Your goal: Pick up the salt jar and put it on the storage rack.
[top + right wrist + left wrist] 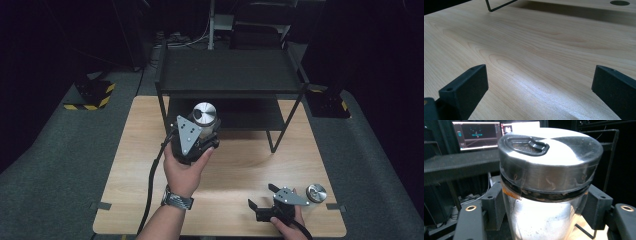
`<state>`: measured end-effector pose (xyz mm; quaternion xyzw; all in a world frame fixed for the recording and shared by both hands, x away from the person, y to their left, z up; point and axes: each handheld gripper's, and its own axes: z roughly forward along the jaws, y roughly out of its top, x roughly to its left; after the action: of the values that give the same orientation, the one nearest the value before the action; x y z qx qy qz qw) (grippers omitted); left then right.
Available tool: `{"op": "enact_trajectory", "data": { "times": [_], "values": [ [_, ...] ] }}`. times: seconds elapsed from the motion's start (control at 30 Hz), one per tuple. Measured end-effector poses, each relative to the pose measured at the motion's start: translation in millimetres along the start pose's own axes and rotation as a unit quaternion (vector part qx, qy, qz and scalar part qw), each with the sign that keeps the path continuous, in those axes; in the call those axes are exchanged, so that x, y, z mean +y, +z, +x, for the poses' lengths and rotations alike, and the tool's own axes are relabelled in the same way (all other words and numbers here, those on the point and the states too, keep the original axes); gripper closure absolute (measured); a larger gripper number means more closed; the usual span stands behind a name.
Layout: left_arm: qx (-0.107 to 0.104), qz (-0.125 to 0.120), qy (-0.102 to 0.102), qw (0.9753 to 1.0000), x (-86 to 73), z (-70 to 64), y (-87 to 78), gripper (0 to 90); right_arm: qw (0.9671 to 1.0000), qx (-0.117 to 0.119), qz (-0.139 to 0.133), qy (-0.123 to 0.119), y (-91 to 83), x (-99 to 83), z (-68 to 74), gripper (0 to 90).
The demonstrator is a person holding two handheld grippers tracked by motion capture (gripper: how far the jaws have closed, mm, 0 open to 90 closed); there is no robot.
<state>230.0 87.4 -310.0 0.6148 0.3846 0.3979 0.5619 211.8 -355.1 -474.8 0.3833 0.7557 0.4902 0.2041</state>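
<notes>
Left gripper view: we have the jar (549,182) clamped by its clear body just under the steel lid (551,150), held up before the black shelf rack (230,75). It looks rigid, slick, probably breakable; grip mid-wall. Rack frame crowds ahead. Right gripper (262,200) rests wide open, empty, beside a second jar (316,192) on the wooden table (240,165).

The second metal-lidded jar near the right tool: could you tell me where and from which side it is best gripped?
Probably across its round body just under the lid, coming in level from its left. The jar stands upright at the table's right edge, and the open right tool lies just left of it.
</notes>
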Motion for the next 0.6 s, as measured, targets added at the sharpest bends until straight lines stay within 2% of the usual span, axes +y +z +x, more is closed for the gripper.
{"op": "enact_trajectory", "data": {
  "times": [0.6],
  "values": [
    [0.015,-0.014,-0.001,0.9998,48.3,10.4,20.5,31.2,1.0,0.0,0.0,0.002,0.0,0.0,-0.8,0.3]
  ]
}}
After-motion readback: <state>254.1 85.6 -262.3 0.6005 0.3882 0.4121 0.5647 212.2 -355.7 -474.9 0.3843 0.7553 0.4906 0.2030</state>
